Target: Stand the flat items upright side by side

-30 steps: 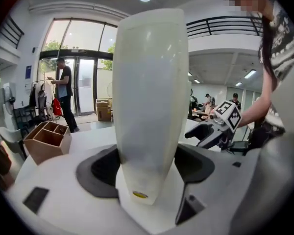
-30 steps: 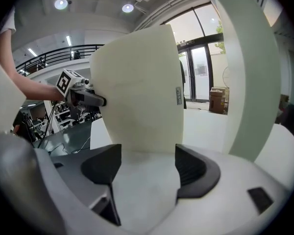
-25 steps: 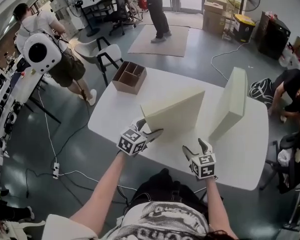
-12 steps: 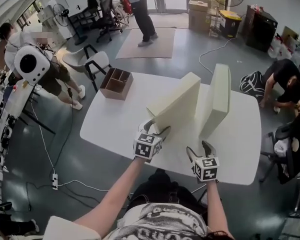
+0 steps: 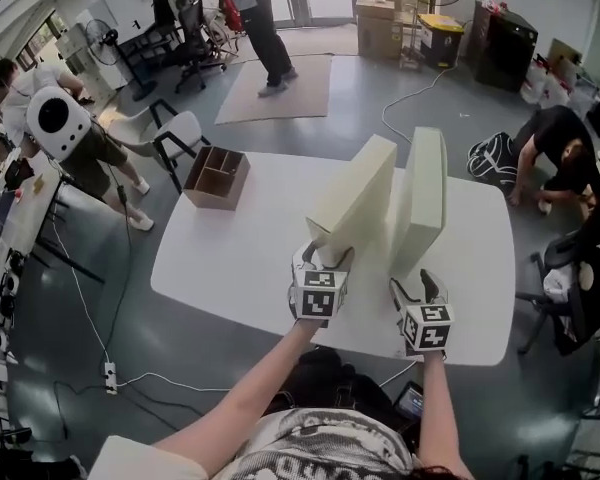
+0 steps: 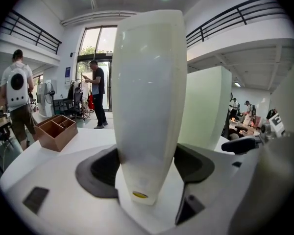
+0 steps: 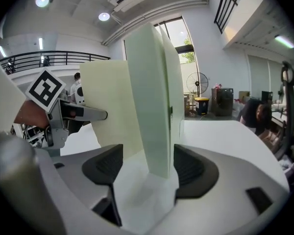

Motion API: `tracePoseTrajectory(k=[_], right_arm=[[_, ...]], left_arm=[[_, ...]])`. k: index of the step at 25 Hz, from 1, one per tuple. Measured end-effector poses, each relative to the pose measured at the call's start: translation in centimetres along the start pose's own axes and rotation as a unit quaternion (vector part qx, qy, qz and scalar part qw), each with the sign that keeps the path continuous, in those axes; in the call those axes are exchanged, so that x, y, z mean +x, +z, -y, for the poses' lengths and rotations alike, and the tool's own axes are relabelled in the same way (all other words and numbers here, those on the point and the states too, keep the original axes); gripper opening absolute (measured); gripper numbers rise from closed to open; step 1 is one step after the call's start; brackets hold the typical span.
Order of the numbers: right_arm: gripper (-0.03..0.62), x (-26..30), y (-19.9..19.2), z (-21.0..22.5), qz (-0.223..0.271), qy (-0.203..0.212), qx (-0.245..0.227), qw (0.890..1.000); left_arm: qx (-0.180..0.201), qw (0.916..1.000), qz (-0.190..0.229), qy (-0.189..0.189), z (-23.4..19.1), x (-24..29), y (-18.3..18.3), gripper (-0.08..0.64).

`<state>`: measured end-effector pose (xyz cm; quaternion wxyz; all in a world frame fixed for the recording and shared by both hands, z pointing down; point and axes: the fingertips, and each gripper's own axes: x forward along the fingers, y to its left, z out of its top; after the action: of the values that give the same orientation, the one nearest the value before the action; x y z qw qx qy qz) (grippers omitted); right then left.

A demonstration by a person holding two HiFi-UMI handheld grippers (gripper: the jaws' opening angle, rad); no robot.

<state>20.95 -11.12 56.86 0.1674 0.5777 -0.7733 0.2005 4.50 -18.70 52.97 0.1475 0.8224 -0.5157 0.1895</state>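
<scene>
Two thick cream foam slabs stand on edge on the white table [image 5: 230,258]. My left gripper [image 5: 325,258] is shut on the near end of the left slab [image 5: 355,203]; in the left gripper view both pads press the left slab [image 6: 147,82]. The right slab [image 5: 420,203] stands close beside it, almost parallel. My right gripper [image 5: 412,283] straddles its near end. In the right gripper view the right slab [image 7: 154,97] sits between the jaws, which have just been closing, with a gap at the left pad [image 7: 105,168].
A brown wooden compartment box [image 5: 217,176] sits at the table's far left corner. A person crouches on the floor to the right [image 5: 560,153], one stands at the back [image 5: 255,18], another at the left [image 5: 65,123]. Chairs [image 5: 175,133] and a cable lie around the table.
The left slab has swung from a slant to nearly parallel with the right slab and closer to it. The right gripper has moved forward onto the right slab's near end.
</scene>
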Motion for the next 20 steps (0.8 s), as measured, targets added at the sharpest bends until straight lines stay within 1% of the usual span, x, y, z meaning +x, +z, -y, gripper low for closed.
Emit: tracePoseTrajectory(k=[4, 9, 13, 15, 17, 20], right_arm=[[0.318, 0.4, 1.6, 0.9, 0.006, 0.003, -0.009, 1.000], [0.308, 1.2, 2.8, 0.8, 0.004, 0.004, -0.018, 1.000], [0.304, 1.6, 3.2, 0.7, -0.003, 0.001, -0.015, 1.000], [0.300, 1.8, 3.2, 0.7, -0.006, 0.000, -0.015, 1.000], [0.299, 2.0, 3.3, 0.7, -0.008, -0.002, -0.015, 1.000], [0.299, 2.2, 3.3, 0.7, -0.010, -0.006, -0.013, 1.000]], left_arm=[[0.002, 1.0000, 0.003, -0.004, 1.0, 1.3, 0.8, 0.345], [0.005, 0.9999, 0.006, -0.011, 1.6, 2.5, 1.7, 0.340], [0.011, 0.9997, -0.004, -0.020, 2.3, 3.2, 1.9, 0.339], [0.020, 0.9989, -0.009, -0.040, 3.1, 3.5, 1.9, 0.337], [0.034, 0.9968, -0.016, -0.071, 4.1, 3.7, 1.9, 0.337], [0.066, 0.9898, -0.019, -0.125, 6.3, 3.4, 1.7, 0.337]])
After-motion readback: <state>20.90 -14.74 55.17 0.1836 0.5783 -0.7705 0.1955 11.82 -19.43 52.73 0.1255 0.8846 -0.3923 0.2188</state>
